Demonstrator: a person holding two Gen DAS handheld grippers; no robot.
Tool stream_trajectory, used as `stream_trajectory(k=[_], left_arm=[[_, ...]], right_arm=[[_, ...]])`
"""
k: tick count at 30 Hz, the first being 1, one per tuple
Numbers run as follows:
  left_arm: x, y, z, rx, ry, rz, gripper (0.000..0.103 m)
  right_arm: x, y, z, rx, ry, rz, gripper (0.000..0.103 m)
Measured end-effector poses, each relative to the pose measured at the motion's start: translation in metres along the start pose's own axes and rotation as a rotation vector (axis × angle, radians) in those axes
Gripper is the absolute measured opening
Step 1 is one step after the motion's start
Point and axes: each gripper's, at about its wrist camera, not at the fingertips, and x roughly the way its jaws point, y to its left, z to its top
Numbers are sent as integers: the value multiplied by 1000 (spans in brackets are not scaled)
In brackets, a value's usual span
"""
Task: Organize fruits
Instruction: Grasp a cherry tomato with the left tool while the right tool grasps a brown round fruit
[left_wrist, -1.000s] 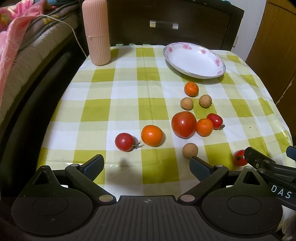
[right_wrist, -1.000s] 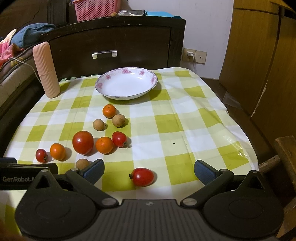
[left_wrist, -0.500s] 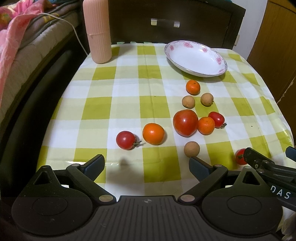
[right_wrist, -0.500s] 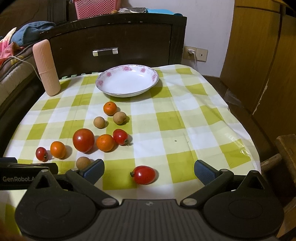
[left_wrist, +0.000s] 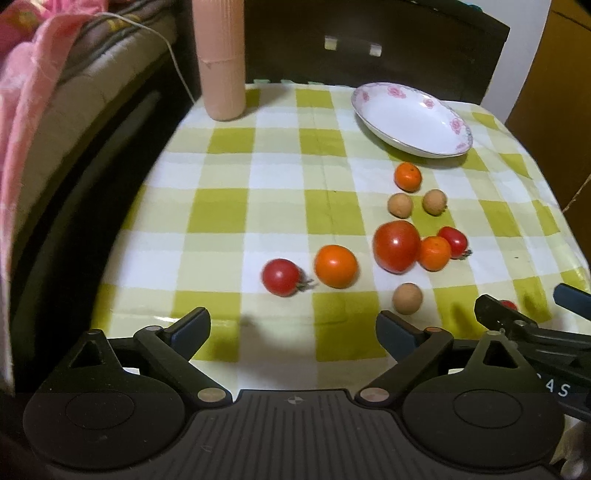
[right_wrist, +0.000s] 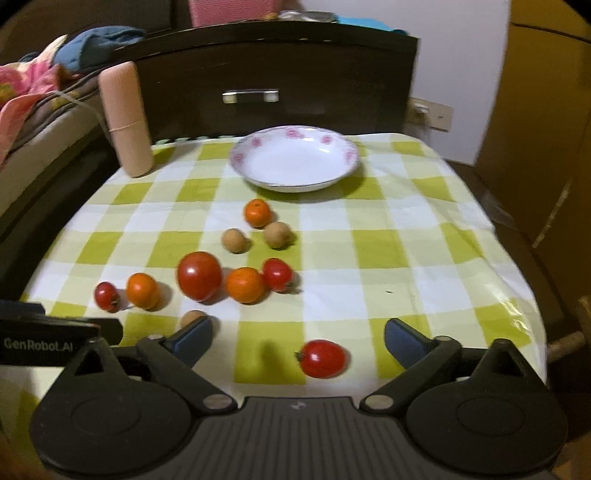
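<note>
While every fruit lies where it lay a second ago, the right gripper (right_wrist: 298, 334) has just been closing a little, its jaws apart and straddling the oval red tomato (right_wrist: 323, 358) at the near edge of the checked cloth (right_wrist: 388, 236), with the pads not yet on it. That suggests the first pick is starting: nothing sits in the white floral dish (right_wrist: 295, 158) at the far side, so the sorting looks entirely undone. The left gripper (left_wrist: 293, 326) hangs with jaws wide apart and nothing between them, above the near left of the cloth, just short of the small red tomato (left_wrist: 281, 277) and the orange fruit (left_wrist: 335, 266) beside it. The big tomato (right_wrist: 199, 275), the other oranges and the brown longans cluster mid-cloth, untouched
</note>
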Motion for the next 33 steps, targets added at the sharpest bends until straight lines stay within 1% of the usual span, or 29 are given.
stream_trajectory(k=[2,5,7,11,13,14,17,19,20,21,23,25,29,33], left_arm=[[-2,2,-1,12,-2,20,100],[-3,6,-2,16,14,18,100],[-3,9,-3,12,21,15,99],[-2,13,-2,-6,29,1,94],[0,15,-3,-13,41,-1,91],[1,15,-3,-17,47,-3,91],[5,16,-3,-25,58,-7,90],[7,16,-3,-25,63,-6,90],[8,16,-3,-23,65,-6,90],[9,16,-3,-20,64,-7,88],[11,15,-3,-11,62,-8,85],[15,13,-2,7,63,-3,76],[23,12,5,28,69,8,69],[34,9,13,49,71,2,60]], right_arm=[[3,4,1,-16,8,32,89],[11,11,1,-43,30,92,78],[15,15,1,-54,41,141,65],[26,23,2,-83,71,226,54],[34,27,3,-94,99,275,47],[37,28,3,-97,109,292,45],[49,33,5,-117,138,327,38],[55,37,6,-130,147,340,31],[58,39,6,-133,149,342,30],[61,40,7,-141,151,337,25],[62,42,9,-153,147,337,24],[63,42,11,-158,152,341,23],[60,38,11,-158,153,336,23],[53,26,13,-109,138,351,23]])
